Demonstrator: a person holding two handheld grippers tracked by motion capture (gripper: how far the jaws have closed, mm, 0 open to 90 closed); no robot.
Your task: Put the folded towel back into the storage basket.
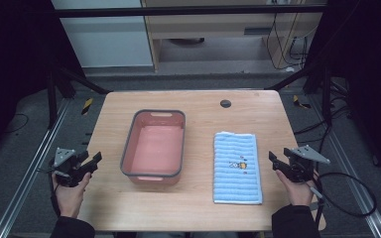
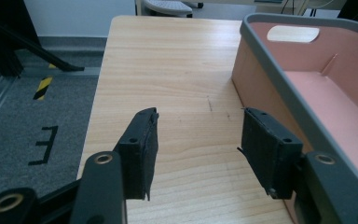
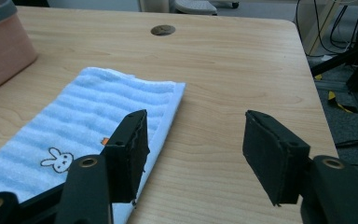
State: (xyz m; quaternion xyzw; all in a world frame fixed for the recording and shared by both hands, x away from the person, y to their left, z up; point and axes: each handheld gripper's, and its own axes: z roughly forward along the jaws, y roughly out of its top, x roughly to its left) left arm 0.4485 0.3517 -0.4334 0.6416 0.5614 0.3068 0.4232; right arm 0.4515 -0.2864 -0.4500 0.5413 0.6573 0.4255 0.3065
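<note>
A light blue striped towel with a small rabbit print lies flat on the right half of the wooden table. An empty pink tub with a grey rim stands left of centre. My left gripper hovers open at the table's left edge, its jaws pointing at bare wood beside the tub wall. My right gripper is open just right of the towel, its left jaw above the towel's edge. Neither holds anything.
A round dark cable hole sits at the table's far side. Metal frame rails run along both sides on the grey floor. Cables trail at the right. Cabinets stand beyond the table.
</note>
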